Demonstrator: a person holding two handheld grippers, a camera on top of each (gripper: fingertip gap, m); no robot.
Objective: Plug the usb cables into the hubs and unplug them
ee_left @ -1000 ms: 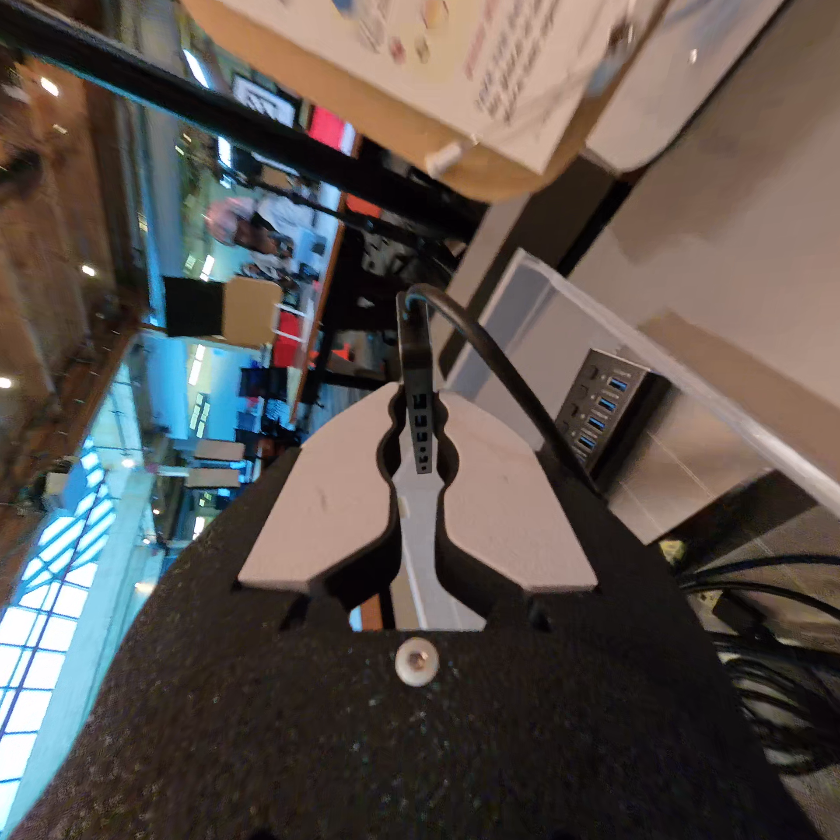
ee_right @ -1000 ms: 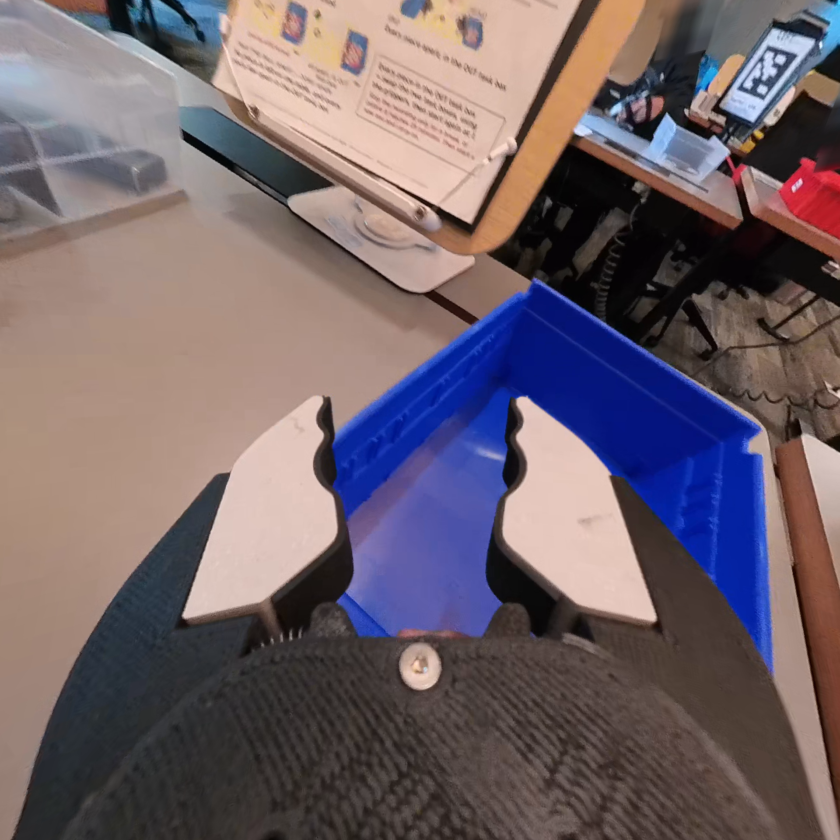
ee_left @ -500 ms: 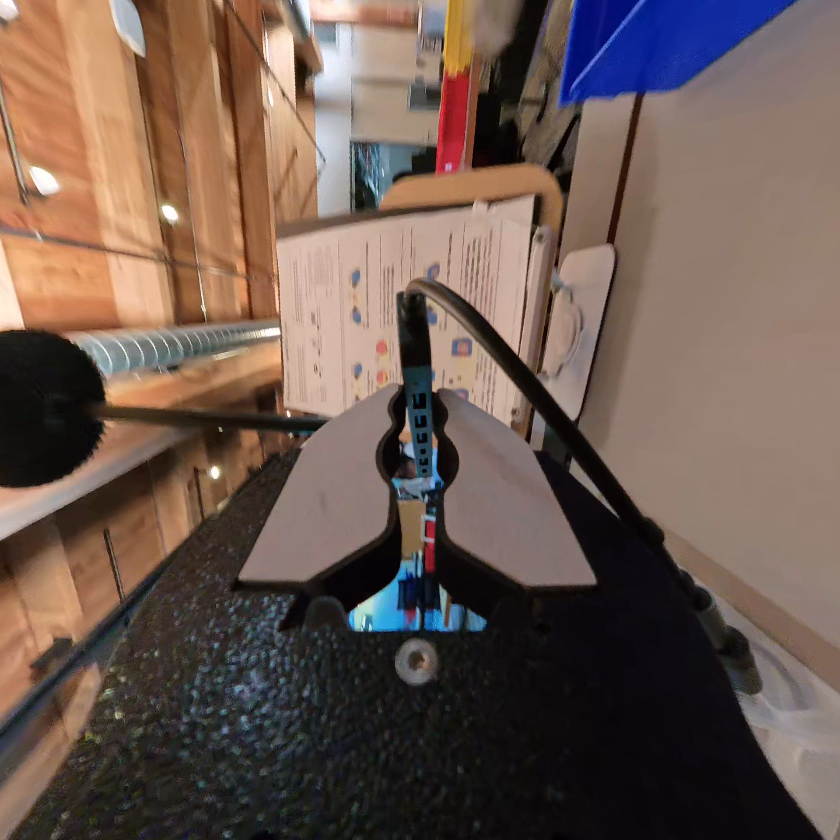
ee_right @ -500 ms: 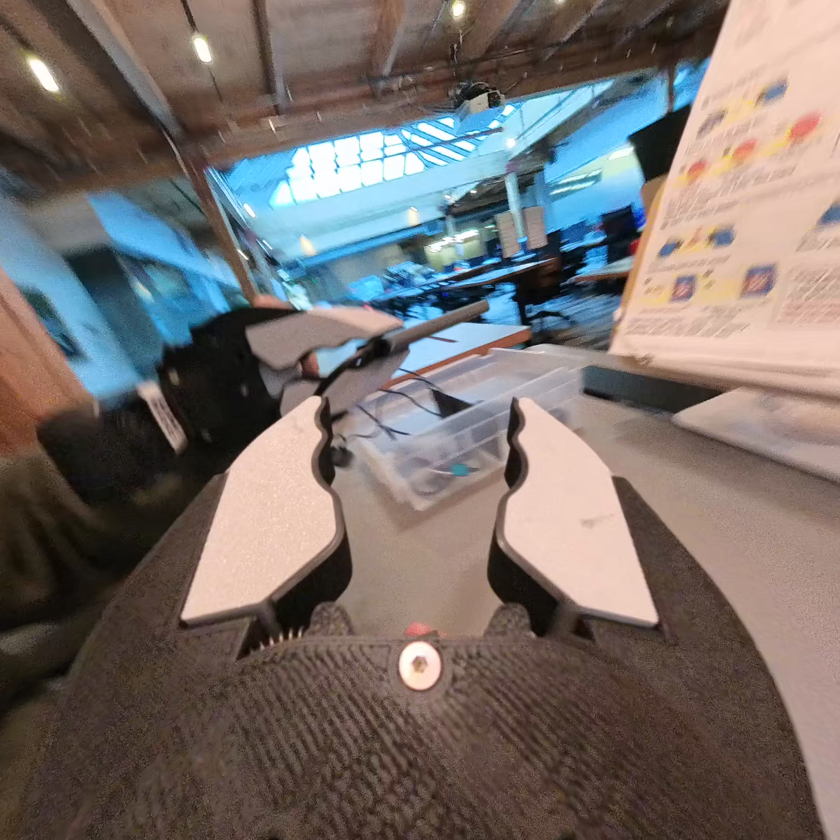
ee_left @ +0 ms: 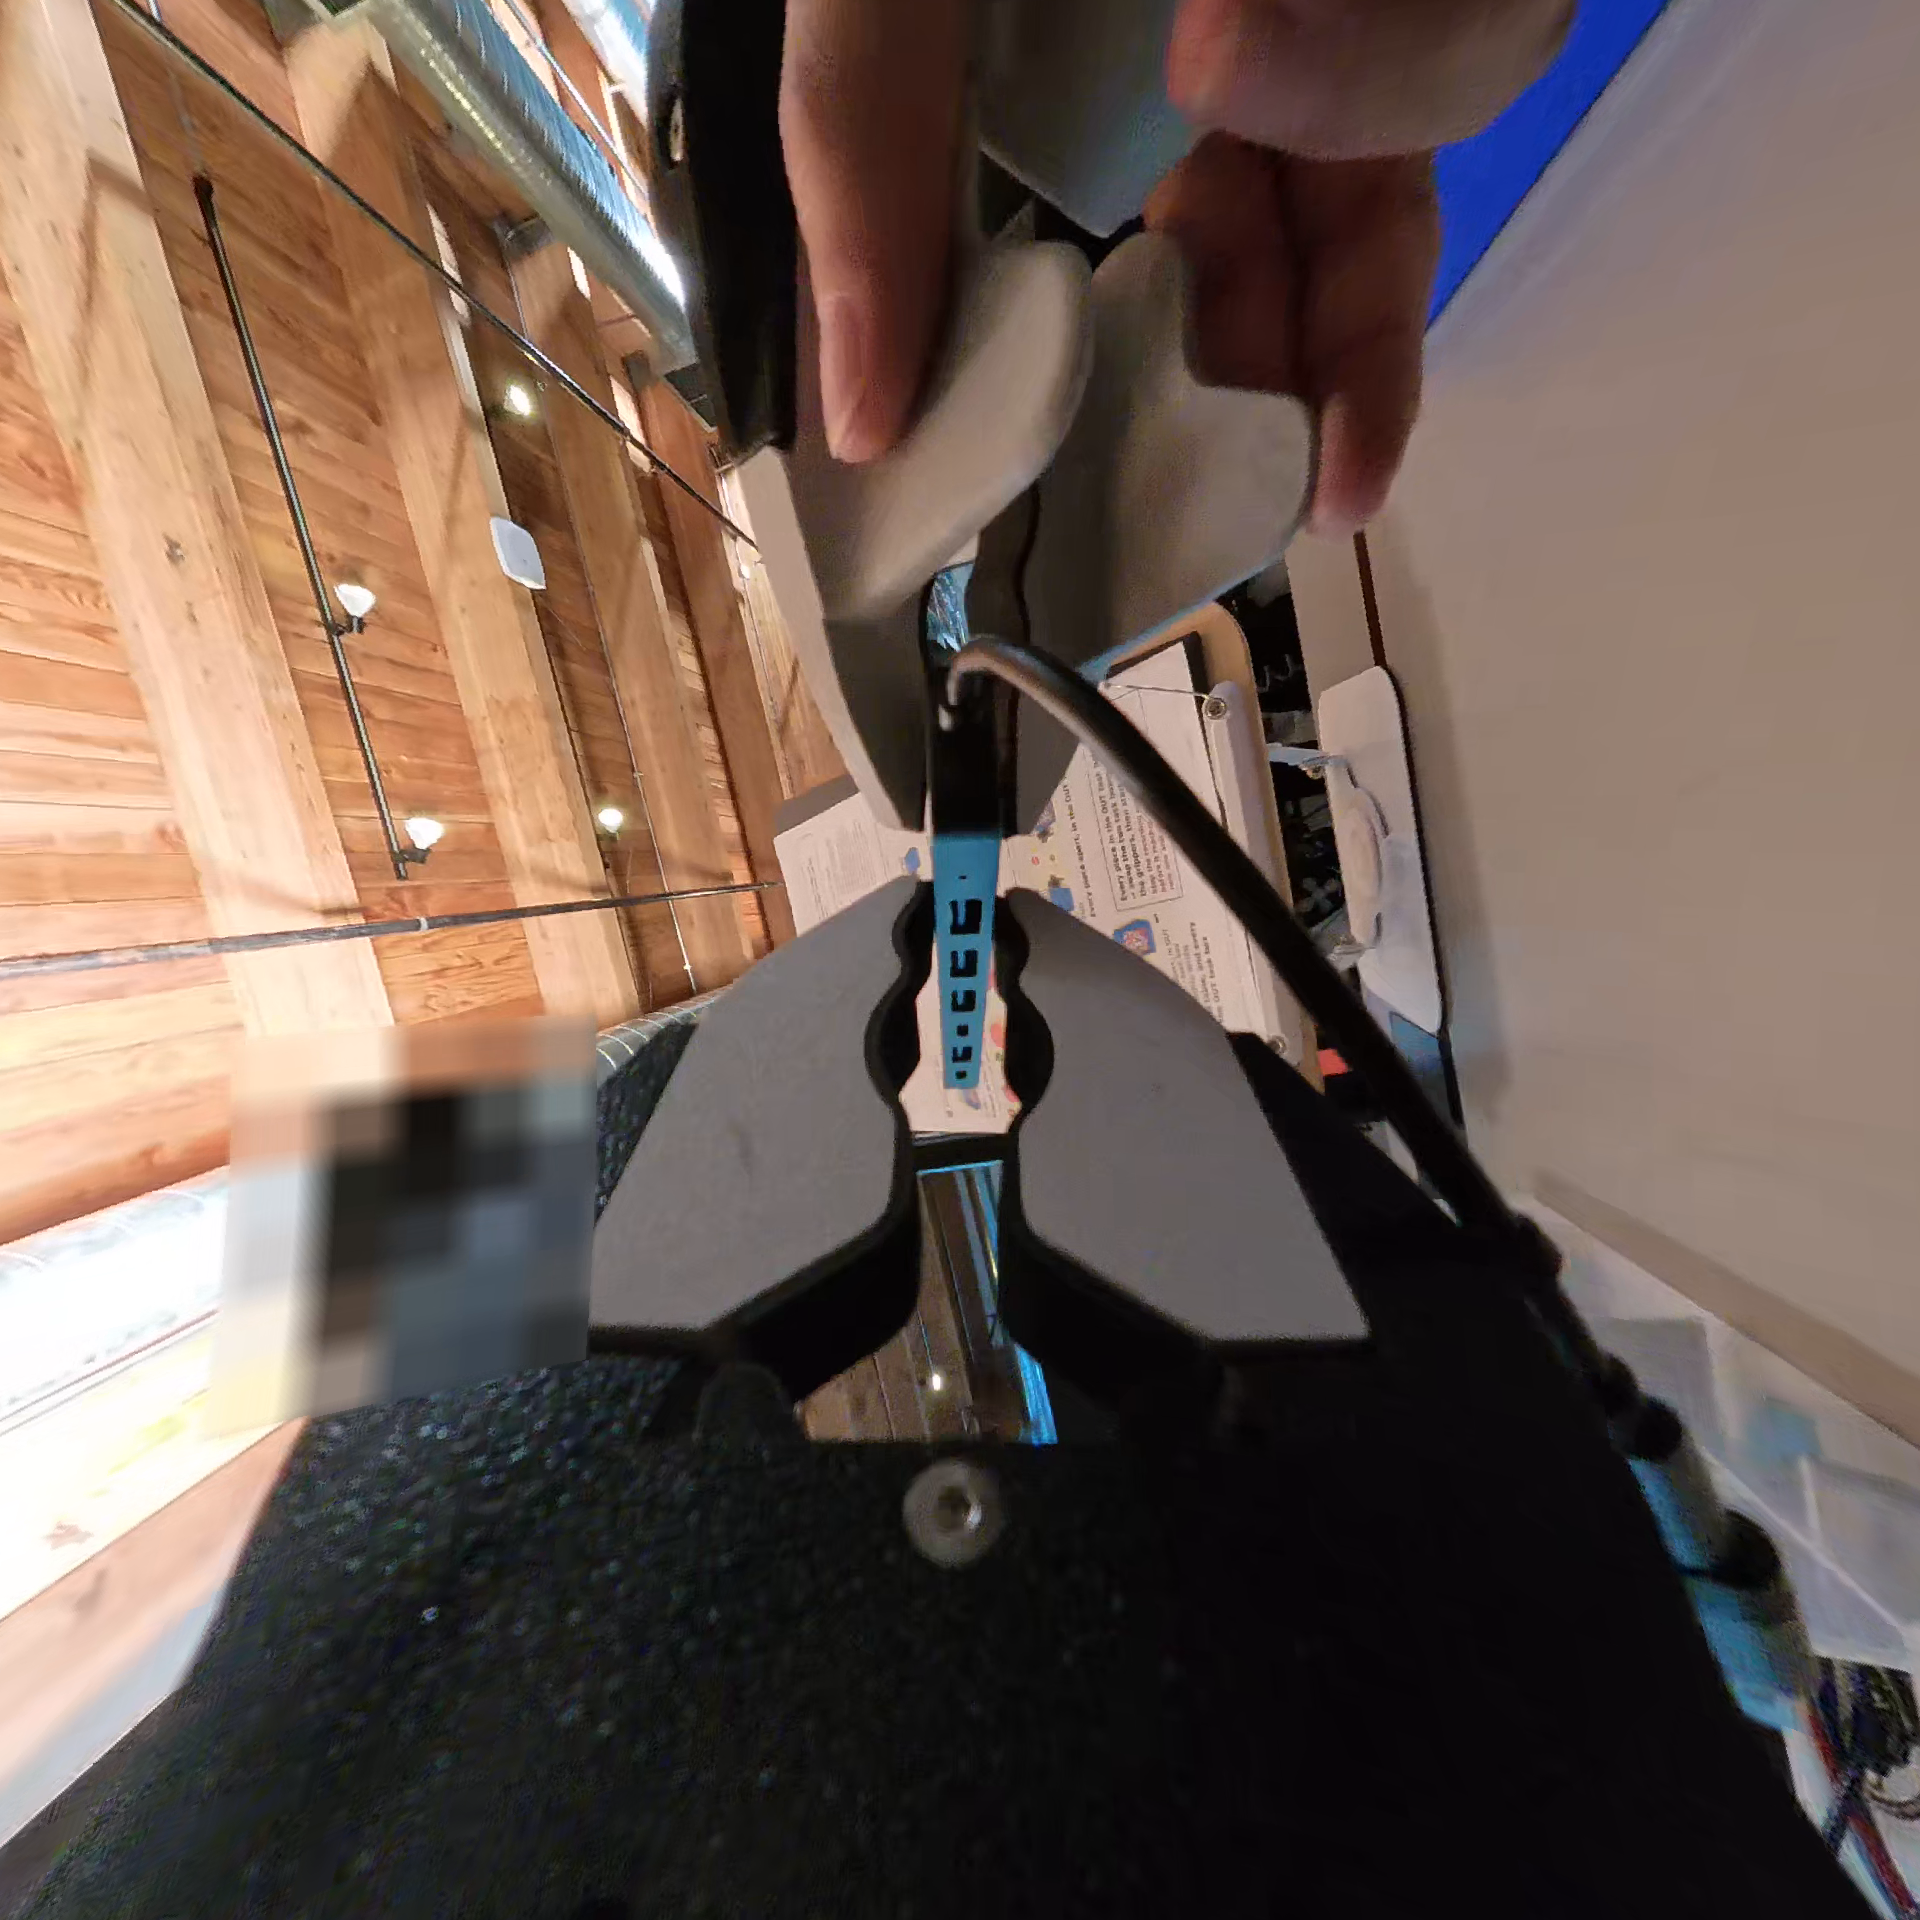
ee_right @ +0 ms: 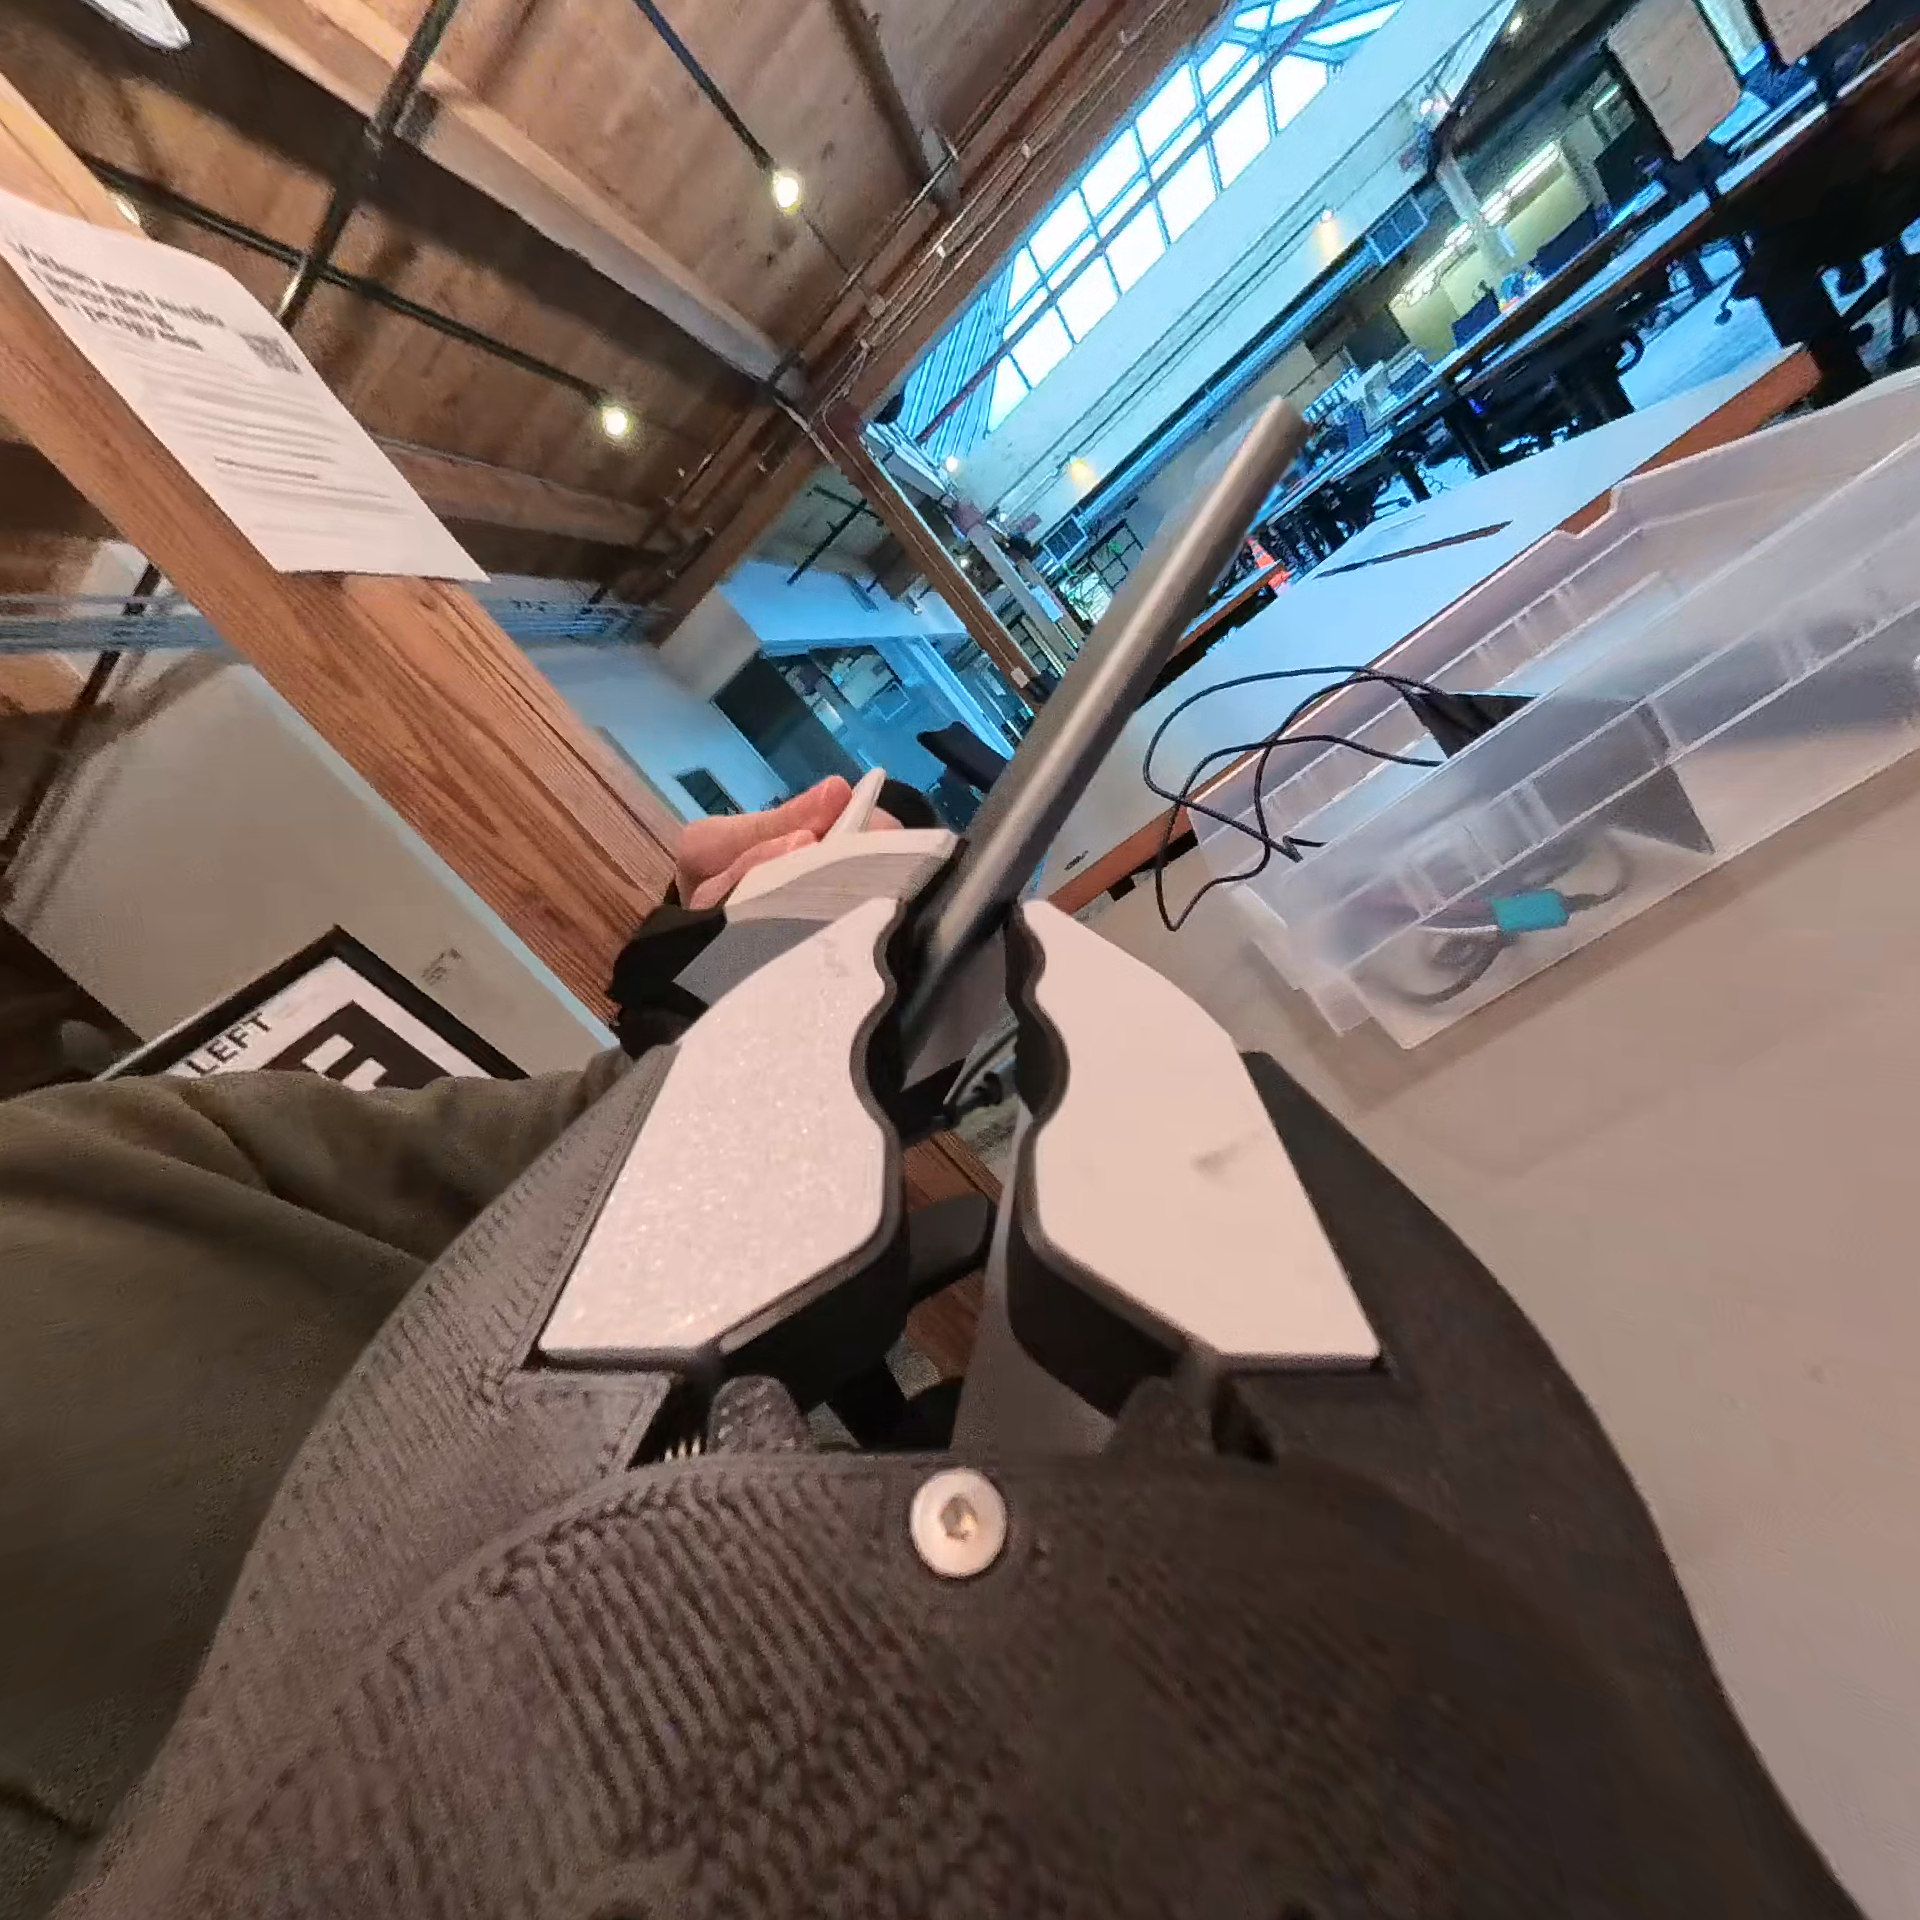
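My left gripper (ee_left: 963, 902) is shut on a slim dark USB hub (ee_left: 961, 987), held edge-on with its row of ports facing the camera. A black cable (ee_left: 1195, 831) leaves the hub's far end and curves back past the right finger to a blurred plug (ee_left: 1725, 1621). My right gripper (ee_left: 966, 805), held by a hand (ee_left: 883, 208), comes in from above and clamps the hub's far end. In the right wrist view the right gripper (ee_right: 958, 920) is closed on the grey hub (ee_right: 1122, 665), which sticks out up and to the right. The left gripper's finger (ee_right: 831, 873) lies just behind.
A grey table (ee_right: 1662, 1247) carries a clear plastic organizer box (ee_right: 1610, 727) with cables in it. A blue bin (ee_left: 1507, 156) and a document stand (ee_left: 1174, 914) are at the table's far side. A green sleeve (ee_right: 156, 1299) fills the left.
My right gripper swung from over the blue bin toward the left gripper and closed from open onto the hub. My left gripper turned while keeping hold of the hub.
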